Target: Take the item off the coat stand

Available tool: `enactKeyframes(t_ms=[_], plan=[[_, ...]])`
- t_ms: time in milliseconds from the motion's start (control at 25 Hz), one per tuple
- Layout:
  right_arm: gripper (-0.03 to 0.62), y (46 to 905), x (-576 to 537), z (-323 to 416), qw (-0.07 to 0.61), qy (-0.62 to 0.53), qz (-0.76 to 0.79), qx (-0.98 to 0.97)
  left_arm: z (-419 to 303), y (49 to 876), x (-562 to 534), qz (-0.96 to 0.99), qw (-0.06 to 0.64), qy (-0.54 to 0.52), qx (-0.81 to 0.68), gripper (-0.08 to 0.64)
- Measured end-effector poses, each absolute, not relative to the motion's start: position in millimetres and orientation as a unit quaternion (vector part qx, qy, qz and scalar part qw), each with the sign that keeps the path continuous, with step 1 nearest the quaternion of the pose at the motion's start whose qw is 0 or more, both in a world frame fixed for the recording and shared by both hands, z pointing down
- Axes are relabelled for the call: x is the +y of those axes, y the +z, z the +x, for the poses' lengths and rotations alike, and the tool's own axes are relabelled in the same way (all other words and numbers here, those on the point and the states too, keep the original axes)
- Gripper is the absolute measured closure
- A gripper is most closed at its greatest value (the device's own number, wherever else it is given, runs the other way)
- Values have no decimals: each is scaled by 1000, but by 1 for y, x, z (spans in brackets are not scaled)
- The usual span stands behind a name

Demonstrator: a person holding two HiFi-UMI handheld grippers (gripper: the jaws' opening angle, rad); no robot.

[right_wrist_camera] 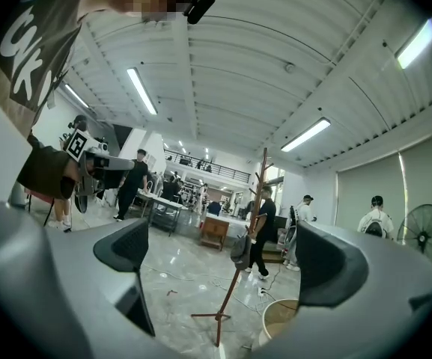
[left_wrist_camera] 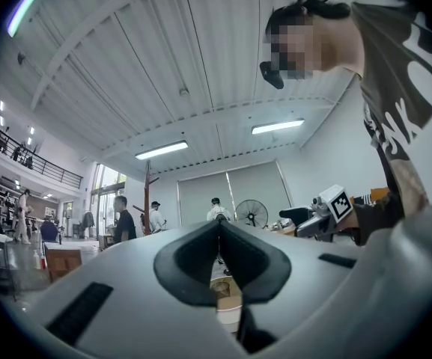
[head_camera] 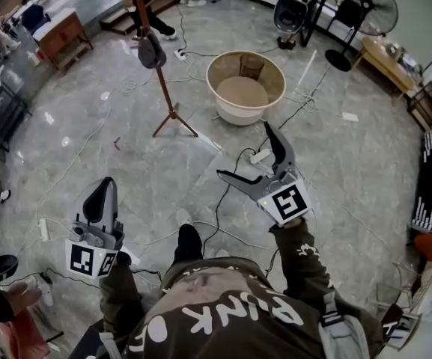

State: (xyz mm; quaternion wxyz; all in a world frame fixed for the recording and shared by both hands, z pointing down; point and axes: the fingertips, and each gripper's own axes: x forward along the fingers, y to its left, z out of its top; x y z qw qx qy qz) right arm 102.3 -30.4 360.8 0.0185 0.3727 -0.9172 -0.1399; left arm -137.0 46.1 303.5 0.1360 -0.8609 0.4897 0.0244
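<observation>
Brown wooden coat stand [head_camera: 161, 81]: it stands upright on its spread feet, on the grey stone floor [head_camera: 111, 148], well ahead of both tongs. In the right gripper view it shows in the gap between the jaws, which suggests those tongs are being aimed at it.
Item [head_camera: 152, 51]: a dark grey, cap-like thing hangs against the pole partway up, on a peg, far beyond the reach of either pair. Its exact kind is too small to tell.
Right tongs [head_camera: 244, 150]: these are spread wide with nothing between them and point forward toward the stand. They are probably opened early so the hanging item can pass between the jaws on arrival.
Left tongs [head_camera: 102, 197]: the pads are pressed together on nothing. The tongs are held low at the person's left side and appear idle while the right pair leads.
Beige basin [head_camera: 210, 81]: it sits on the floor ahead of the right tongs, just to the right of the stand. It may be a drop spot, though the task does not say so.
Cables [head_camera: 223, 193]: these trail across the floor between the tongs and the stand, so the walk in calls for care.
Progress: this is judged to be the approach, and the item is not yet taken.
</observation>
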Motion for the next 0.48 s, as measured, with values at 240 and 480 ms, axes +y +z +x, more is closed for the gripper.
enactKeyframes(t_ms=[240, 480], plan=[[-3, 368, -99, 69, 32, -137, 381, -914, -169, 311, -29, -868, 129, 33, 478, 555], [-3, 363, -169, 19, 47, -135, 388, -911, -218, 313, -108, -875, 118, 44, 468, 555]])
